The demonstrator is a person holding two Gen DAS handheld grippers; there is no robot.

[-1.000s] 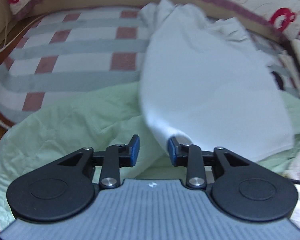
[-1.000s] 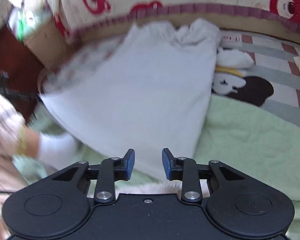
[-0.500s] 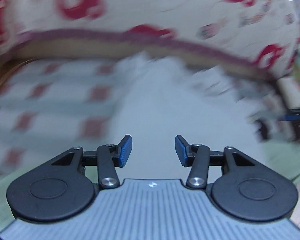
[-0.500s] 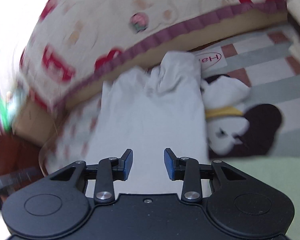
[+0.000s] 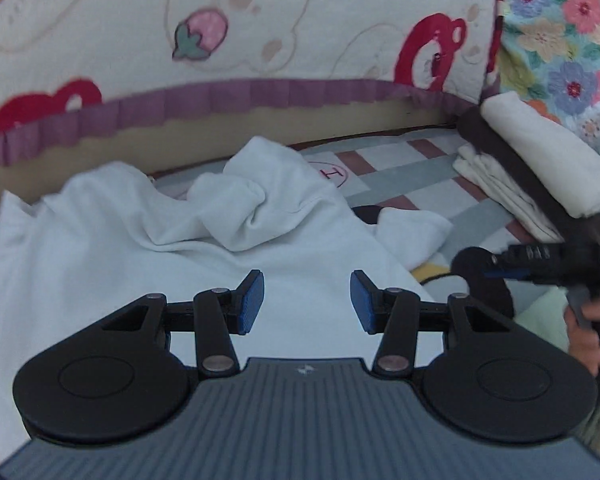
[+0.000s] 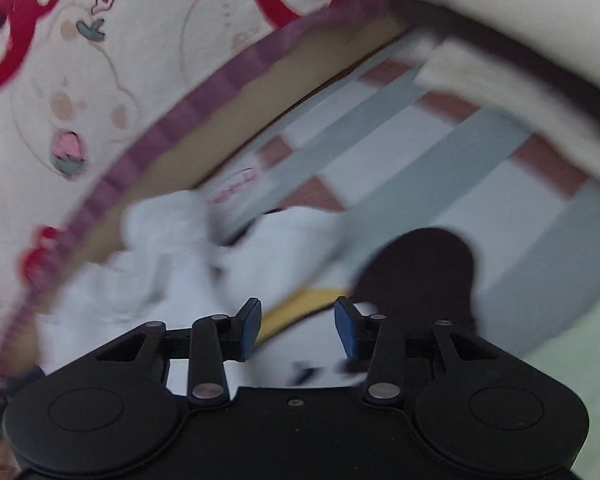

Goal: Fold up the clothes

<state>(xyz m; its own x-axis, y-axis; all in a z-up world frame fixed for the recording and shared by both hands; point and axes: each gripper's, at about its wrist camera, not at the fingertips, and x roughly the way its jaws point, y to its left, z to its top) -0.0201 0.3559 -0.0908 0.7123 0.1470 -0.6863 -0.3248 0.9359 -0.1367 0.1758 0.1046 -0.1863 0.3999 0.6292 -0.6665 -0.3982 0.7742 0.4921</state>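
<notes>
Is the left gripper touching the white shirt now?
Cannot tell. In the left wrist view the left gripper is open over the white shirt with nothing between the jaws, but this angle does not show a gap or contact below the fingers.

The left gripper sits at 6 o'clock with its blue-padded jaws spread wide and nothing between them, above a white garment. The garment spreads from the centre out to 9 o'clock, and its far end bunches into crumpled folds toward 12 o'clock. Under it lies a checked mat in white, grey and dull red. Beyond, from 10 to 1 o'clock, rises a cream quilted cushion with strawberry and red bear prints and a purple trim. At 2 o'clock a stack of folded cream and dark cloths rests on the mat. At 3 o'clock the right gripper shows as a dark blurred shape, the person's hand just below it.
</notes>
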